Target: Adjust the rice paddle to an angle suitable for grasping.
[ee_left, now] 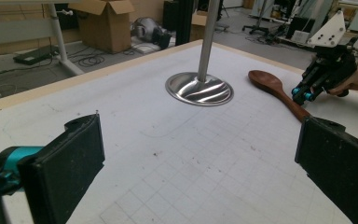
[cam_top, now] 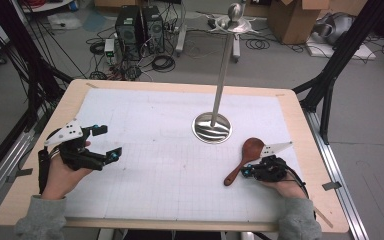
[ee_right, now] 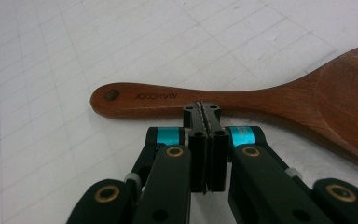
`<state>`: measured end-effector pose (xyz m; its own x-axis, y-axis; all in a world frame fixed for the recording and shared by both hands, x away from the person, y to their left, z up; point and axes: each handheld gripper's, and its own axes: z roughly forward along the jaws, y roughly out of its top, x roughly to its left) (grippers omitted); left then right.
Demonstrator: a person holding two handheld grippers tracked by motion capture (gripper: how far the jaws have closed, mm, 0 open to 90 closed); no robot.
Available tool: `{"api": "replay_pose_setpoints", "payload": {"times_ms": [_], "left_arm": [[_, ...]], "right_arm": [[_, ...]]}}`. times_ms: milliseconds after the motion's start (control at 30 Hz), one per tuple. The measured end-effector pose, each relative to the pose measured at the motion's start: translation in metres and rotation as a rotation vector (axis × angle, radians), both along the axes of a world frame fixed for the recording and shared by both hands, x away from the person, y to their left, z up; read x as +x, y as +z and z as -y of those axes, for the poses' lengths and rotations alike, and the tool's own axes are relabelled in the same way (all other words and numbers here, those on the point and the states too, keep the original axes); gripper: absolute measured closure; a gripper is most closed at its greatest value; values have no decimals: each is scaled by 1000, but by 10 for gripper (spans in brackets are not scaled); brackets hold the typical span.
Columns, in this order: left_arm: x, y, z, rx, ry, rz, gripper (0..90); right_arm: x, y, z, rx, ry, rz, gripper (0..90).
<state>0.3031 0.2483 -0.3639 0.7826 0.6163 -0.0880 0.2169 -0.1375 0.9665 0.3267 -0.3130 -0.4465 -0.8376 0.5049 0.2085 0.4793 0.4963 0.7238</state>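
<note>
The right gripper (ee_right: 204,108), jaws pressed together empty, touches the brown wooden spoon's (ee_right: 242,100) handle; a nudge could skid it toward the steel stand (cam_top: 212,127).

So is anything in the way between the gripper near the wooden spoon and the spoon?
No. The right gripper, jaws shut, sits right beside the wooden spoon handle, with nothing visible between them.
</note>
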Motion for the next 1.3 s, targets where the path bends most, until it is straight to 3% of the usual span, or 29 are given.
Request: {"api": "replay_pose_setpoints", "payload": {"times_ms": [133,333,467,633,900,967,1100,1300], "left_arm": [[1,-2,0,12,-2,-7,18],[0,-3,1,15,-1,-10,18],[-2,-2,-2,14,1,-9,18],[-5,-4,-5,19,9,-14,18],[-15,-4,-16,25,37,-12,18],[-17,-5,-19,22,44,-15,18],[-23,-7,-24,24,55,-22,18],[-29,-10,-29,37,71,-35,18]], "right_arm": [[2,0,-2,1,3,-4,899],[5,5,-13,-40,29,14,899],[3,23,-6,8,-13,64,898],[5,47,0,58,-94,166,898],[23,42,-1,48,-190,173,898],[31,38,0,54,-237,169,898],[37,35,1,61,-265,163,898],[49,28,-3,33,-306,163,899]]}}
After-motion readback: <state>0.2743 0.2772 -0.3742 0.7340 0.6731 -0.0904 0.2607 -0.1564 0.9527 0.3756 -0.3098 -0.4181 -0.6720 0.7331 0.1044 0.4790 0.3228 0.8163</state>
